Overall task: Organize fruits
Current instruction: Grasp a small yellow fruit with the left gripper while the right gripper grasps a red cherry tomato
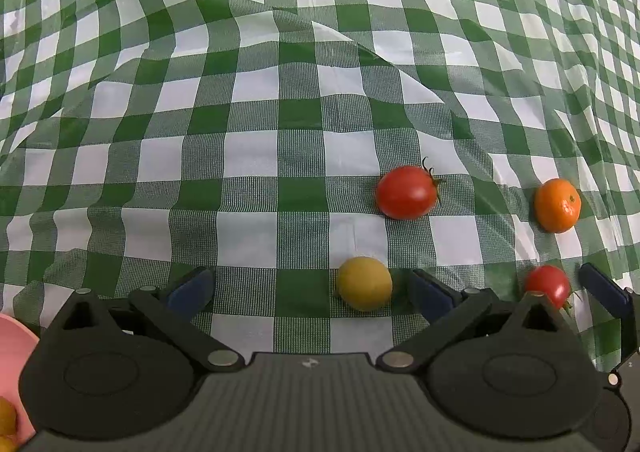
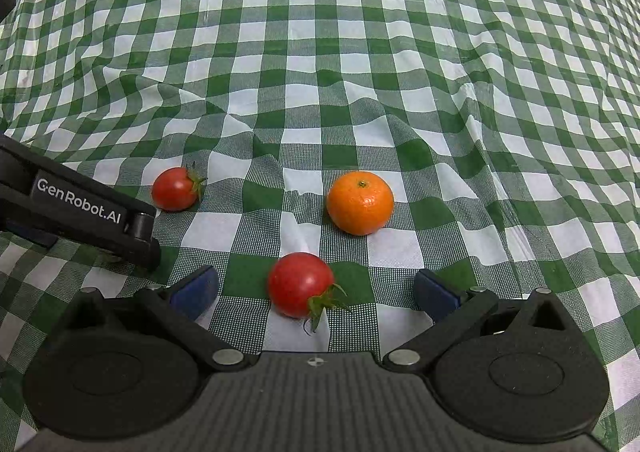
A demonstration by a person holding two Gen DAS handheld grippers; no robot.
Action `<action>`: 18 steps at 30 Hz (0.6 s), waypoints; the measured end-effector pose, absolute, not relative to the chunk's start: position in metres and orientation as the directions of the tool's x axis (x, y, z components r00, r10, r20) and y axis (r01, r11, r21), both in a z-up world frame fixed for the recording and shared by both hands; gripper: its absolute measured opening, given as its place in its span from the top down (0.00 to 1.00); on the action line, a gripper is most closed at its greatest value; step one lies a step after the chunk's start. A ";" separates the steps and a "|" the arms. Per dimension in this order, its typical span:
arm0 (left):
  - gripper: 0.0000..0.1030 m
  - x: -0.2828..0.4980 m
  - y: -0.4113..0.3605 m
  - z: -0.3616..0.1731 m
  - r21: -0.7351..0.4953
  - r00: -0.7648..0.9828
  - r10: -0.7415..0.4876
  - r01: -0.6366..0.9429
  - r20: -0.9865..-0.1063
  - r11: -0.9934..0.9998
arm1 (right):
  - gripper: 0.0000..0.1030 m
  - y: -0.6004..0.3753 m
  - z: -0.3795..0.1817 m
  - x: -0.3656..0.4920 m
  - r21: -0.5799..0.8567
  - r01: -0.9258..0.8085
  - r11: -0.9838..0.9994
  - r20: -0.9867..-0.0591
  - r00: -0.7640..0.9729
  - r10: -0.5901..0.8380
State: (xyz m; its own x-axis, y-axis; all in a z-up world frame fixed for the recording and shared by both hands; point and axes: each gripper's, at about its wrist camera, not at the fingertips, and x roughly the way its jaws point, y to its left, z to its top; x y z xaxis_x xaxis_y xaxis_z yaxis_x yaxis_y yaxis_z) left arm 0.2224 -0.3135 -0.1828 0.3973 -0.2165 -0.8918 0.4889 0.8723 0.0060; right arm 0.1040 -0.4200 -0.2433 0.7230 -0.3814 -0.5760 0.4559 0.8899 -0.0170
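We have both grippers low over the green checked tablecloth (image 1: 280, 156), jaws spread wide, nothing held. The left gripper (image 1: 310, 288) brackets a yellow fruit (image 1: 364, 288), nearer its right finger; the right gripper (image 2: 316, 288) brackets a red tomato (image 2: 300, 284), not touching either pad. Loose on the cloth beyond them: a second red tomato (image 2: 174, 188) and a small orange (image 2: 360, 202), well apart from each other. A pink bowl (image 1: 12, 336) shows at the left view's edge with yellow and orange fruit inside, so we judge sorting partly done; four pieces remain out. Readable text: "GenRobot.AI" on the left gripper's side.
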 end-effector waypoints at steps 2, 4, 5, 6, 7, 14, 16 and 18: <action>0.00 0.223 -0.315 -0.183 0.009 0.396 -0.215 0.491 -0.893 0.871 | 0.01 -0.420 -0.243 0.103 -0.017 0.455 0.890 -0.576 0.723 -0.381; 0.00 0.226 -0.317 -0.184 0.009 0.394 -0.212 0.490 -0.894 0.872 | 0.01 -0.420 -0.243 0.103 -0.017 0.455 0.890 -0.576 0.724 -0.381; 0.00 0.226 -0.318 -0.185 0.010 0.394 -0.211 0.489 -0.895 0.872 | 0.01 -0.420 -0.243 0.104 -0.018 0.455 0.890 -0.575 0.724 -0.381; 0.00 0.226 -0.319 -0.185 0.011 0.395 -0.209 0.489 -0.895 0.872 | 0.01 -0.420 -0.243 0.102 -0.018 0.456 0.890 -0.575 0.723 -0.382; 0.00 0.227 -0.319 -0.185 0.011 0.395 -0.209 0.488 -0.895 0.873 | 0.01 -0.420 -0.243 0.103 -0.018 0.456 0.890 -0.575 0.723 -0.382; 0.50 0.221 -0.318 -0.174 -0.012 0.413 -0.254 0.505 -0.874 0.863 | 0.57 -0.420 -0.235 0.093 -0.007 0.466 0.885 -0.553 0.735 -0.392; 0.72 0.217 -0.320 -0.166 -0.024 0.398 -0.279 0.539 -0.874 0.842 | 0.69 -0.421 -0.231 0.091 -0.005 0.460 0.888 -0.554 0.738 -0.385; 0.72 0.213 -0.318 -0.160 -0.032 0.409 -0.299 0.546 -0.862 0.837 | 0.69 -0.424 -0.230 0.089 0.011 0.479 0.878 -0.553 0.734 -0.394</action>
